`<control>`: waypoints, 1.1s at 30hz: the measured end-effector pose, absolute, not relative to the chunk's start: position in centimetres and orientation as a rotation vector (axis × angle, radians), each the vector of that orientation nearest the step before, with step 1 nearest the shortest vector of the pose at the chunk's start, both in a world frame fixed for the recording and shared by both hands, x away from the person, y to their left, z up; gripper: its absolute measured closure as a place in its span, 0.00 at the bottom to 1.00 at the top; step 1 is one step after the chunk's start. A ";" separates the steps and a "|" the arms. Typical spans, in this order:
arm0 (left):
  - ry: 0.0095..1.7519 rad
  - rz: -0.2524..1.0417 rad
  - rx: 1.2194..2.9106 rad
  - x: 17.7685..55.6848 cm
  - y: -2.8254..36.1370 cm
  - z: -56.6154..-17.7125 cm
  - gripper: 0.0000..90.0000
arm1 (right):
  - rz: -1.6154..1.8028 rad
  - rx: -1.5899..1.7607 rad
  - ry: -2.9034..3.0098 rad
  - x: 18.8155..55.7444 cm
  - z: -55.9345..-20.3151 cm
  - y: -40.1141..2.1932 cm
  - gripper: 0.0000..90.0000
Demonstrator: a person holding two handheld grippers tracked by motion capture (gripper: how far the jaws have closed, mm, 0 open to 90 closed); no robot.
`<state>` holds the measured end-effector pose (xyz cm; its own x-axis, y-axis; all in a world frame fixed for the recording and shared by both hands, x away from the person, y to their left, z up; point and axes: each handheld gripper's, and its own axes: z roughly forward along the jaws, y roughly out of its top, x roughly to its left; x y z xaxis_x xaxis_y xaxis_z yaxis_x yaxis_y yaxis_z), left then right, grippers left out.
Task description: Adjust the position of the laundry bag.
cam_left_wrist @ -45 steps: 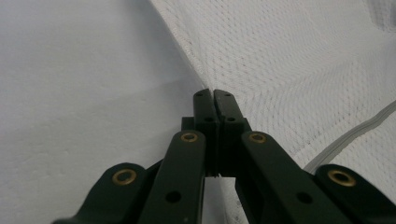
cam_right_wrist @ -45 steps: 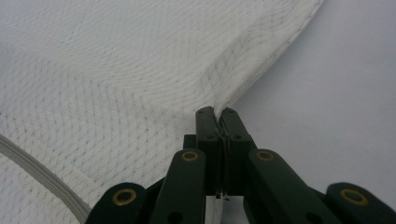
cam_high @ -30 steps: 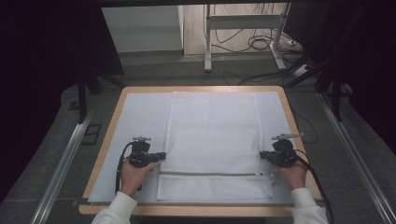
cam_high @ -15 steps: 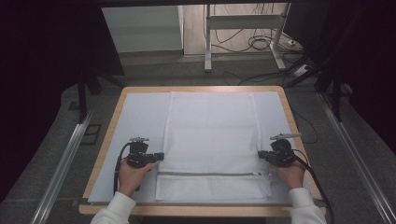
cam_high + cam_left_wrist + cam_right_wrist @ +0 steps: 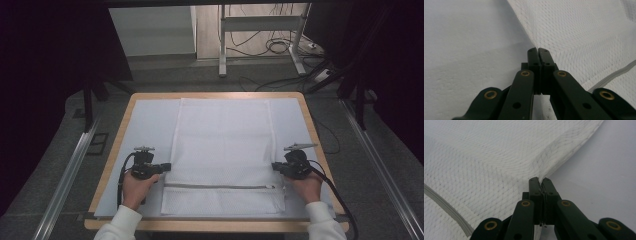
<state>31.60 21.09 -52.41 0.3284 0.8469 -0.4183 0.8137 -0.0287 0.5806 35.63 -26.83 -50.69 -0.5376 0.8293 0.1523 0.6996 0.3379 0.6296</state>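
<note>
Both tools, left tool (image 5: 161, 166) and right tool (image 5: 276, 167), are clenching the bag's (image 5: 222, 150) side edges just above its zipper (image 5: 220, 186); the bag is lying flat, any folding not yet started.

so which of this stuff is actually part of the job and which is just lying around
In the job:
- white mesh bag with its zipper
- left gripper, shut on the bag's edge
- right gripper, shut on the opposite edge
- pale mat under the bag

Just lying about:
- cables on the floor beyond the table
- metal stand legs
</note>
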 end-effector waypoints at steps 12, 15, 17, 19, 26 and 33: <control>1.490 0.054 1.818 31.3 21.8 -52.6 1.00 | 0.999 1.379 2.411 35.5 -50.8 -26.2 0.97; 1.495 0.055 1.817 31.3 22.0 -52.6 1.00 | 1.000 1.371 2.405 35.6 -50.8 -26.0 0.97; 1.501 0.055 1.815 31.3 22.2 -52.6 1.00 | 0.998 1.370 2.407 35.6 -50.8 -25.8 0.97; 1.504 0.057 1.814 31.3 22.3 -52.6 1.00 | 1.005 1.368 2.406 35.6 -50.8 -25.6 0.97; 1.518 0.058 1.799 31.3 23.0 -52.6 1.00 | 1.007 1.364 2.432 35.5 -51.0 -25.1 0.97; 1.520 0.057 1.808 31.3 23.1 -52.7 1.00 | 1.010 1.360 2.439 35.6 -51.1 -25.2 0.96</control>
